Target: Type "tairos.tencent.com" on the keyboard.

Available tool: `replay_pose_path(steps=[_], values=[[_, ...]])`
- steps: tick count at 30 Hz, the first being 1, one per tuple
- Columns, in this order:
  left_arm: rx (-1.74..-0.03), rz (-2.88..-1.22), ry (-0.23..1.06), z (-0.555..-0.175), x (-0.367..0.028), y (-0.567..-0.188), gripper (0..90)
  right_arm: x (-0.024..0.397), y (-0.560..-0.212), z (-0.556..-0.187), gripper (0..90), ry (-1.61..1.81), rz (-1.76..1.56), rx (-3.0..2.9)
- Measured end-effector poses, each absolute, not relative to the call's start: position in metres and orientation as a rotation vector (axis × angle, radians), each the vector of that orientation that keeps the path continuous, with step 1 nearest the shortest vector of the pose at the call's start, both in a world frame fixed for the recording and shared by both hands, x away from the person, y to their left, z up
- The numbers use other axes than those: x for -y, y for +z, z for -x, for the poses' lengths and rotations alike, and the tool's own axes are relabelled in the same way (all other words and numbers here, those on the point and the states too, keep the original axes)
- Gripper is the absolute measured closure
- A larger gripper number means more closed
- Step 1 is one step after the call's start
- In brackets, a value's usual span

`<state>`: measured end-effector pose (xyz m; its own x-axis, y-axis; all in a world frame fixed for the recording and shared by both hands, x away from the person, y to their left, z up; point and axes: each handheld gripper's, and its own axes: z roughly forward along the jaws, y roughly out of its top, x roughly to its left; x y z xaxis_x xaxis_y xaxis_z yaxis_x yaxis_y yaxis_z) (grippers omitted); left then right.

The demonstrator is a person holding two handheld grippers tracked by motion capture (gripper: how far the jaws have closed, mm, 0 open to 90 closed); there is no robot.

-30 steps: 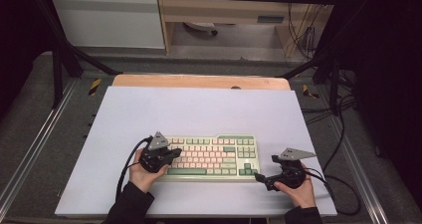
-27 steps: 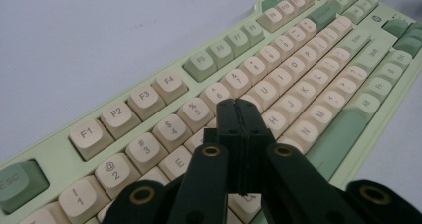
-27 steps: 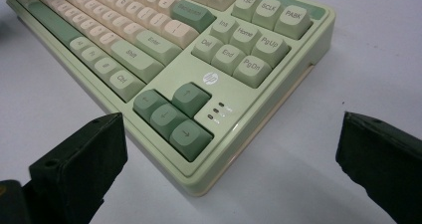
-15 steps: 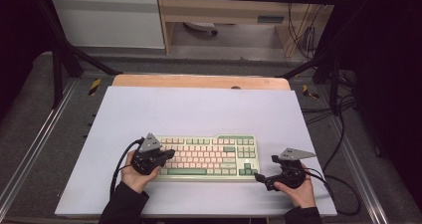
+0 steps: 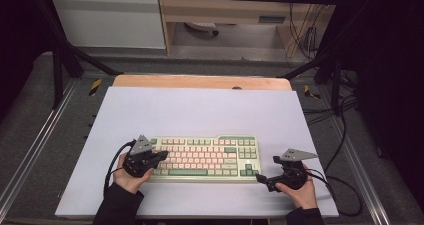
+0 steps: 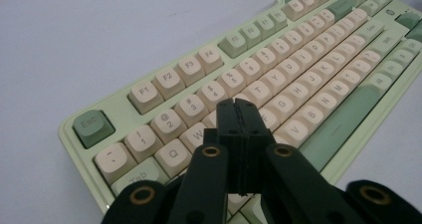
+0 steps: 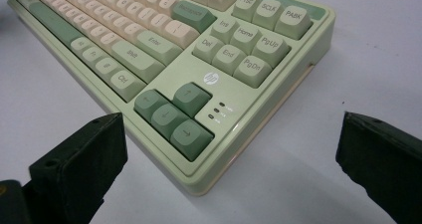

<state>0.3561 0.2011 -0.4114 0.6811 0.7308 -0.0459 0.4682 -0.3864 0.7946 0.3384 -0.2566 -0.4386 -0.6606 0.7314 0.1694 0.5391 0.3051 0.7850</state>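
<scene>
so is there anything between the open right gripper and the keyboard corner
No. In the right gripper view, bare white table lies between the right gripper and the keyboard corner; its jaws stand apart.

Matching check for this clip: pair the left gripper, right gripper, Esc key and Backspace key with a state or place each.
Things:
1. left gripper
2. right gripper
3. Esc key
4. arrow keys

States or places:
A. dark green, at the keyboard's near right corner
B. jaws shut, tips over the letter keys
C. dark green, at the keyboard's far left corner
D. jaws wide apart, astride the keyboard's corner

Pairs: 1-B, 2-D, 3-C, 4-A
</scene>
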Motion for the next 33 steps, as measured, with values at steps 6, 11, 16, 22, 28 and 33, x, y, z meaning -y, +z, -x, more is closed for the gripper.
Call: replay_pose_path(steps=[6, 11, 16, 22, 28, 33], values=[[-0.954, -2.056, 0.394, -0.357, -0.209, -0.417, 90.0, 0.257, -0.438, -0.338, 0.4, 1.280, -1.164, -2.350], [-0.971, -2.066, 0.393, -0.358, -0.212, -0.423, 90.0, 0.256, -0.439, -0.338, 0.4, 1.281, -1.167, -2.352], [-0.977, -2.078, 0.394, -0.359, -0.215, -0.426, 90.0, 0.257, -0.438, -0.338, 0.4, 1.283, -1.164, -2.351], [-0.972, -2.079, 0.396, -0.359, -0.213, -0.429, 90.0, 0.257, -0.438, -0.338, 0.4, 1.282, -1.165, -2.352], [-0.963, -2.095, 0.400, -0.359, -0.211, -0.432, 90.0, 0.256, -0.438, -0.338, 0.4, 1.284, -1.169, -2.353], [-0.961, -2.075, 0.400, -0.358, -0.212, -0.428, 90.0, 0.257, -0.438, -0.338, 0.4, 1.285, -1.167, -2.350]])
